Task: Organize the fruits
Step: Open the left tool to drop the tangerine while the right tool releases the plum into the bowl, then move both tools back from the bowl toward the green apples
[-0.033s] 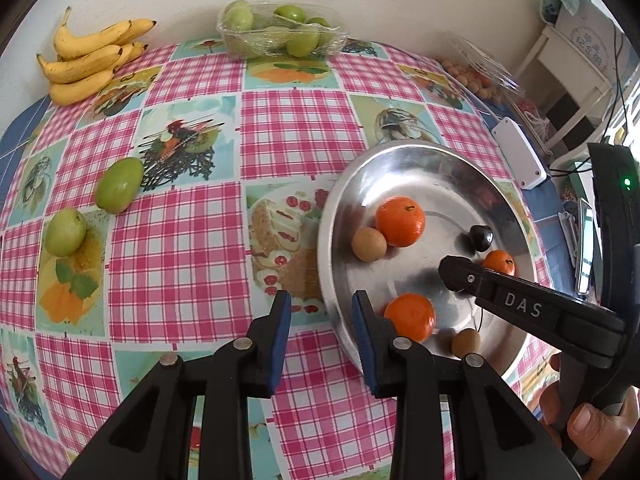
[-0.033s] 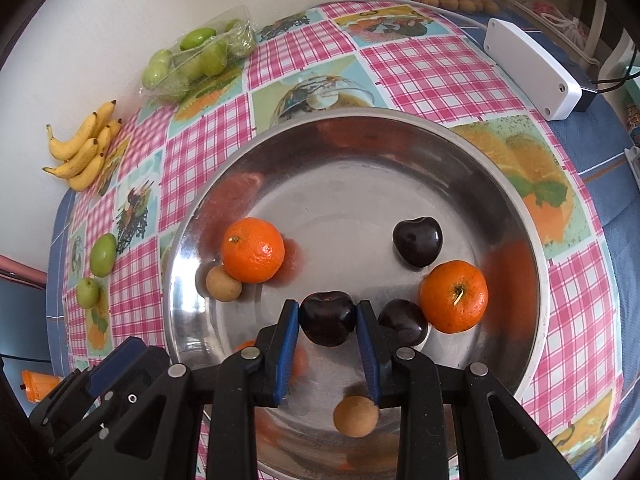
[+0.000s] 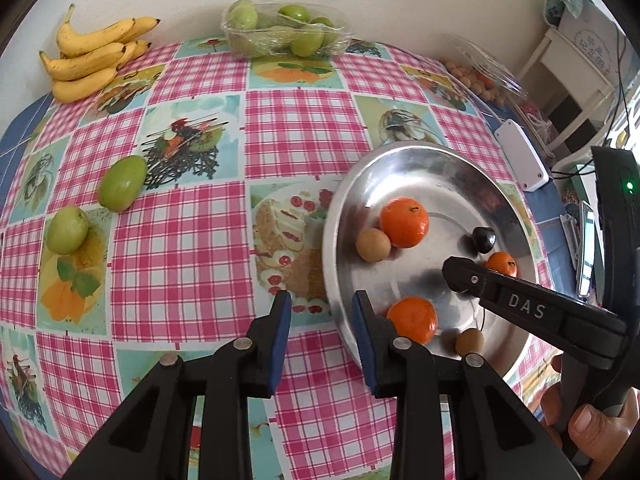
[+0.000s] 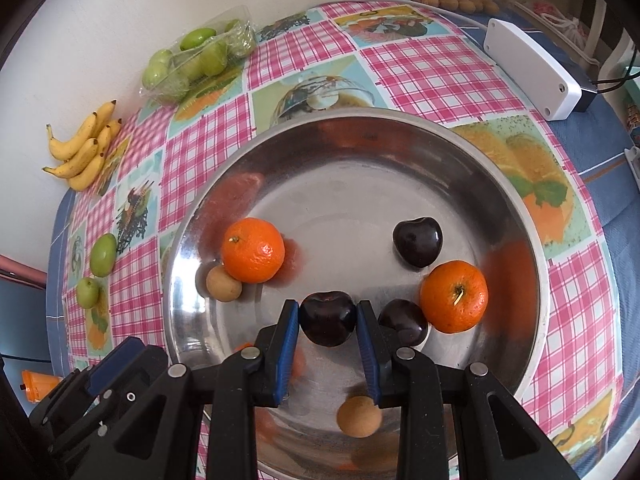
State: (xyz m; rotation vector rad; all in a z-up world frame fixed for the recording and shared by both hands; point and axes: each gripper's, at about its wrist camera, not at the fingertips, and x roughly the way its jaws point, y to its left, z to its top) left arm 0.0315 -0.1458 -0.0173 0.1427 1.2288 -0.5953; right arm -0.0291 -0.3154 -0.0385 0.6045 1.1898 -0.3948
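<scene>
A steel plate [image 4: 360, 152] holds oranges [image 4: 253, 255] [image 4: 454, 297], two brown longans [image 4: 223, 283] [image 4: 358, 416] and dark cherries [image 4: 418, 242] [image 4: 404, 320]. My right gripper [image 4: 328, 314] hangs over the plate's near part, shut on another dark cherry [image 4: 328, 322]. In the left wrist view my left gripper [image 3: 322, 312] hovers over the plate's [image 3: 420, 168] left rim, jaws slightly apart with nothing between them. A third orange [image 3: 412, 319] lies just right of it. Two loose green fruits [image 3: 122, 183] [image 3: 67, 230] lie on the checked cloth at the left.
Bananas [image 3: 94, 56] lie at the far left against the wall, beside a wrapped tray of green fruit [image 3: 284, 34]. A clear pack of longans [image 3: 476, 76] and a white box [image 3: 520, 160] sit at the far right. A hand [image 3: 588, 424] holds the right gripper's handle.
</scene>
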